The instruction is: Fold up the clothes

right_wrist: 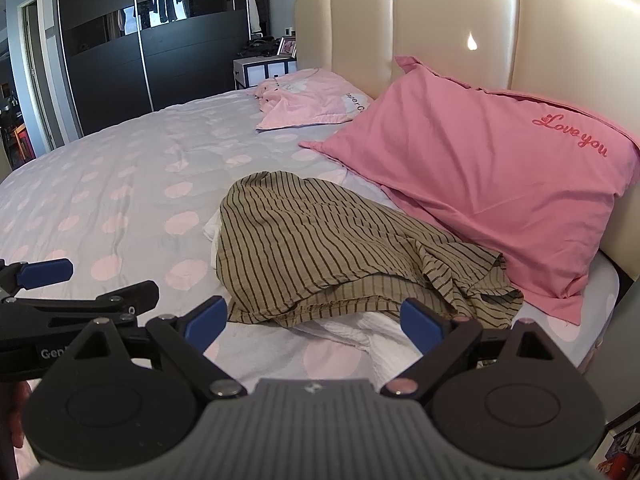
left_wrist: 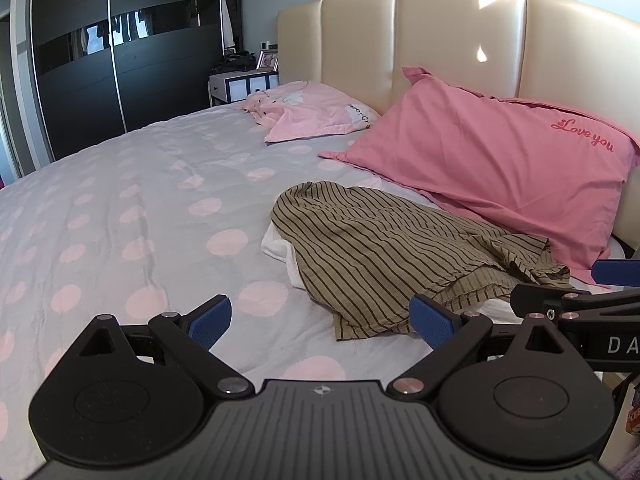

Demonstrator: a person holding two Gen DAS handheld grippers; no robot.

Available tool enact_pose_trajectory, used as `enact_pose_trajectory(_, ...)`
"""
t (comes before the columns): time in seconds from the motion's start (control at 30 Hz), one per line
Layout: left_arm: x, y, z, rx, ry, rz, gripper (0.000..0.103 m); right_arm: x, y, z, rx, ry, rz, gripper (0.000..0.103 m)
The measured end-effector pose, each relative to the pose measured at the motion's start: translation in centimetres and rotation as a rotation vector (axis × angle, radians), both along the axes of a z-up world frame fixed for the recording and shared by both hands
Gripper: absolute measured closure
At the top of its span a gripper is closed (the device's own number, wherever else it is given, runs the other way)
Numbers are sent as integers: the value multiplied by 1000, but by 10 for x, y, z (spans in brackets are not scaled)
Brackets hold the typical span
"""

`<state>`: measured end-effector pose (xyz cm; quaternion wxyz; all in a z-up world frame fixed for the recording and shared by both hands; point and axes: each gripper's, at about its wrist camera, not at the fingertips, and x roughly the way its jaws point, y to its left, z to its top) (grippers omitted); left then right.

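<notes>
1. My left gripper (left_wrist: 322, 326) hangs low over the bed with its blue pads (left_wrist: 211, 322) spread wide and nothing between them.
2. My right gripper (right_wrist: 314, 324) is spread just as wide and holds nothing; its right-hand pad sits in front of the near hem of the garment, though I cannot tell whether it touches.
3. The task's thing is a crumpled olive-brown striped garment (left_wrist: 384, 248); in the left wrist view it lies from the centre toward 3 o'clock, on the polka-dot bedsheet (left_wrist: 120, 184).
4. A white cloth (right_wrist: 360, 330) lies under it, showing at its 9 o'clock edge and along its near hem.
5. Just beyond the garment, toward 2 o'clock, a pink pillow (left_wrist: 500, 164) leans on the cream padded headboard (left_wrist: 440, 32); red script on it reads "Love you".
6. At 12 o'clock lies a paler pink pillow (left_wrist: 316, 114) with a white patch whose letters are cut off; I make out "perCr" at most.
7. In the left wrist view the other tool's body shows "DA" at 3 o'clock; in the right wrist view the left tool shows "Gen" at 9 o'clock.
8. A black sliding wardrobe (left_wrist: 120, 40) fills 10 to 11 o'clock, with a white nightstand (left_wrist: 240, 86) beside the headboard.
</notes>
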<state>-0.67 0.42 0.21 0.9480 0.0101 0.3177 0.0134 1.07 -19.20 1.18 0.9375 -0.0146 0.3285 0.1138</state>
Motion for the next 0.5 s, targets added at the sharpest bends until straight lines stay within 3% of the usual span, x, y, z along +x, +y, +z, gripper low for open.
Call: enact_pose_trajectory(0.5, -2, -1, 1, 0, 2, 4, 6, -2, 1, 0, 2, -3, 1, 8)
